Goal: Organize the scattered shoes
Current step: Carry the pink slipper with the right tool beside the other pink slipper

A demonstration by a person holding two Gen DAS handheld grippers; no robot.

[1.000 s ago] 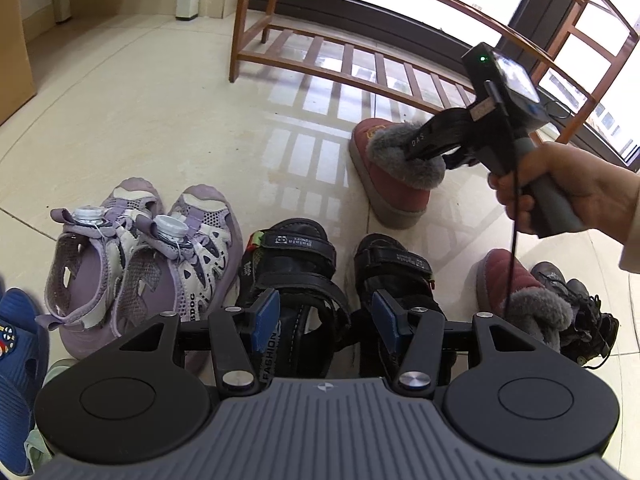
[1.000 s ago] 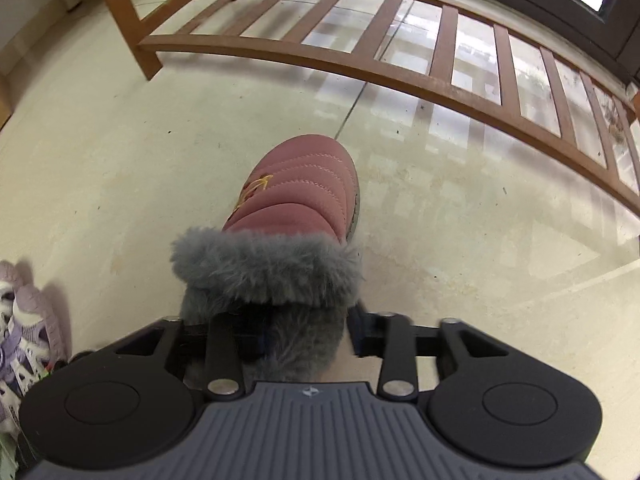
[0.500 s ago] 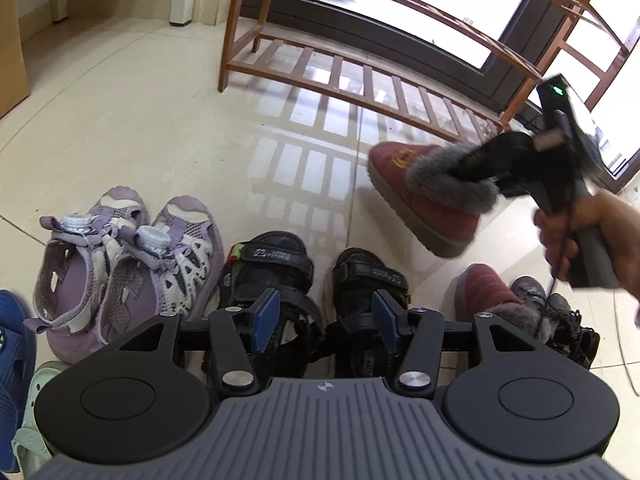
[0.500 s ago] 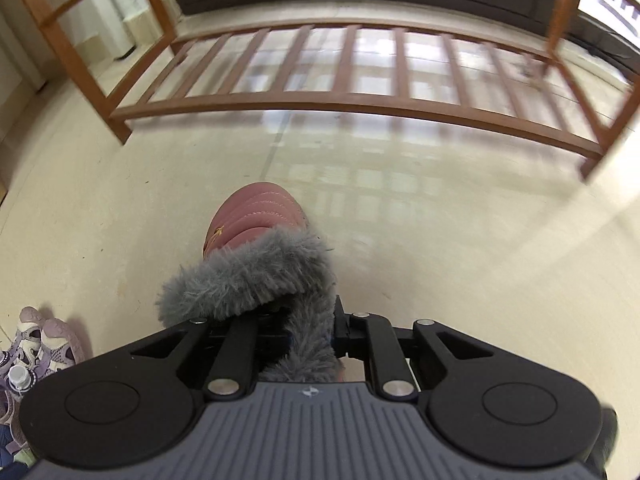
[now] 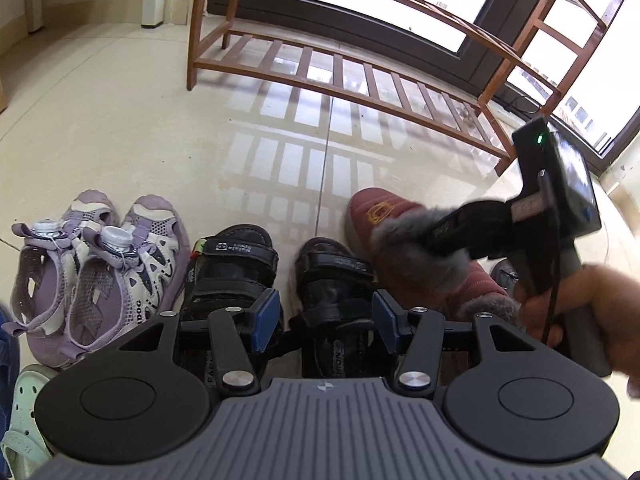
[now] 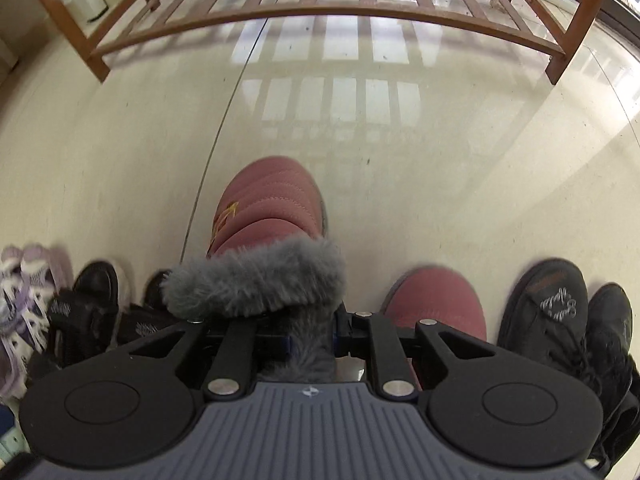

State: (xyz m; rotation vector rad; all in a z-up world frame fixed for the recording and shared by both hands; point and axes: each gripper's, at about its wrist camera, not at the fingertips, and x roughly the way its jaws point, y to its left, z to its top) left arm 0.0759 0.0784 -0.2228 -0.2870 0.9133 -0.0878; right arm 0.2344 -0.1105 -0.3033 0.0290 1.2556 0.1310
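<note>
One fur-lined boot [image 6: 272, 208] clamped in right gripper [image 6: 312, 340].

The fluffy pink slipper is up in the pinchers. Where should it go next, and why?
Probably lower it into the gap between the black strap sandals and the other pink slipper on the floor. The right gripper pinches the grey fur cuff of the pink quilted slipper, its jaws opening slightly, right over that gap; its twin waits in the row, toes facing the wooden rack.

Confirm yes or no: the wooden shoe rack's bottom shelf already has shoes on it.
No. The wooden shoe rack's slatted bottom shelf is bare, and every shoe in view sits on or just above the floor tiles.
</note>
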